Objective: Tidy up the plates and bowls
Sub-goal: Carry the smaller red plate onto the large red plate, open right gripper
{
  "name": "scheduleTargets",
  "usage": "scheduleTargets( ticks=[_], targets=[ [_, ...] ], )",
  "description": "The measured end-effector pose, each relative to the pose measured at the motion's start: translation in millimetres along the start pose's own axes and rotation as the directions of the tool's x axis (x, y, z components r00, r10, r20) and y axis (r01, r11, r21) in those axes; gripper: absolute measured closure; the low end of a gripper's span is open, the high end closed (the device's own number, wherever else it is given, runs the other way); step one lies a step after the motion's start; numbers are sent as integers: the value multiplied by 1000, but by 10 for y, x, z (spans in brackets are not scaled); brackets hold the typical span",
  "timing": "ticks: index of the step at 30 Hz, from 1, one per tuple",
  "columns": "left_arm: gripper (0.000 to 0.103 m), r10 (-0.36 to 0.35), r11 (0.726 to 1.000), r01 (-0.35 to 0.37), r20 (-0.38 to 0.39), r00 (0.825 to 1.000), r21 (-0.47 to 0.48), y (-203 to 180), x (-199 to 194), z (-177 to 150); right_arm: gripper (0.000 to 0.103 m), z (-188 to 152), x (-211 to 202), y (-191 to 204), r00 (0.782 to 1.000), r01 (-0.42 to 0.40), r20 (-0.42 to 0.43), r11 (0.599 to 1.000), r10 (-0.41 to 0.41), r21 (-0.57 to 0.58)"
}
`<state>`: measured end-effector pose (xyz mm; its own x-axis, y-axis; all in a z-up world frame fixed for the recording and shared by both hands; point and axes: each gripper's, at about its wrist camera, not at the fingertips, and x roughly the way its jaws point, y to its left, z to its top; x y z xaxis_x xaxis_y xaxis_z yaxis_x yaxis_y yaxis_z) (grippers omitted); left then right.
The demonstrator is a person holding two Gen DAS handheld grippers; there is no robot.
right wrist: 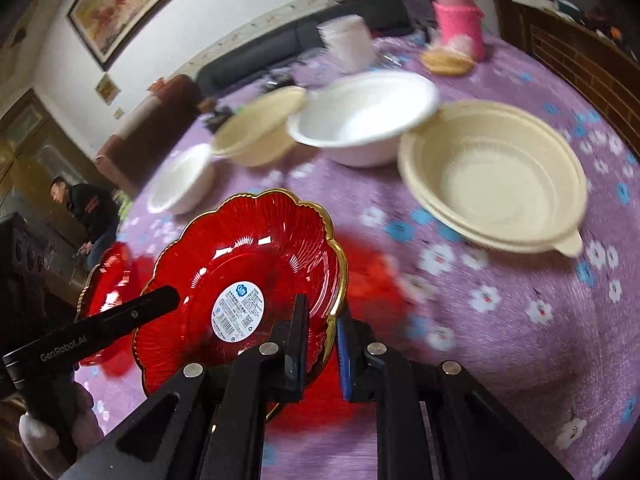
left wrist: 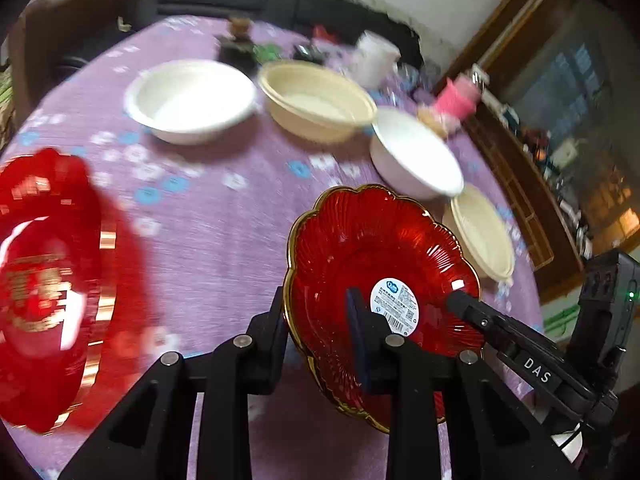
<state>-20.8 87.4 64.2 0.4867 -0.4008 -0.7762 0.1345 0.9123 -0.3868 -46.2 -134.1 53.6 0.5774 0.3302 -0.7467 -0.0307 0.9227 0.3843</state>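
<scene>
Both grippers are clamped on the rim of one red scalloped plate (left wrist: 372,264) with a gold edge and a white label (left wrist: 394,304): the left gripper (left wrist: 316,320) grips its near-left edge, the right gripper (right wrist: 322,320) its opposite edge, and the plate is held tilted above the purple floral tablecloth (left wrist: 224,248). A second red plate (left wrist: 44,288) sits blurred at the left; two white bowls (left wrist: 192,98) and two cream bowls (right wrist: 492,172) stand beyond on the cloth.

Black hand-held gripper (left wrist: 320,320), silver round screws, blue pads (right wrist: 344,360), "GenRobot.AI" lettering.
</scene>
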Motion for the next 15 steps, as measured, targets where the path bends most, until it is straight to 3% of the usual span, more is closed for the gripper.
scheduleTargets(
  ticks=[4,8,15],
  targets=[
    [76,28,998,-24,83,996,-55,317,-412,0,89,64,16,464,999,-47,8,996,47,-73],
    [76,113,988,-94,161,980,-122,749,-790,20,89,108,179,1040,993,-114,-16,982,113,-148],
    [75,250,943,-200,167,954,-267,1585,-1034,4,89,27,623,1986,985,-171,-76,942,156,-287]
  ],
)
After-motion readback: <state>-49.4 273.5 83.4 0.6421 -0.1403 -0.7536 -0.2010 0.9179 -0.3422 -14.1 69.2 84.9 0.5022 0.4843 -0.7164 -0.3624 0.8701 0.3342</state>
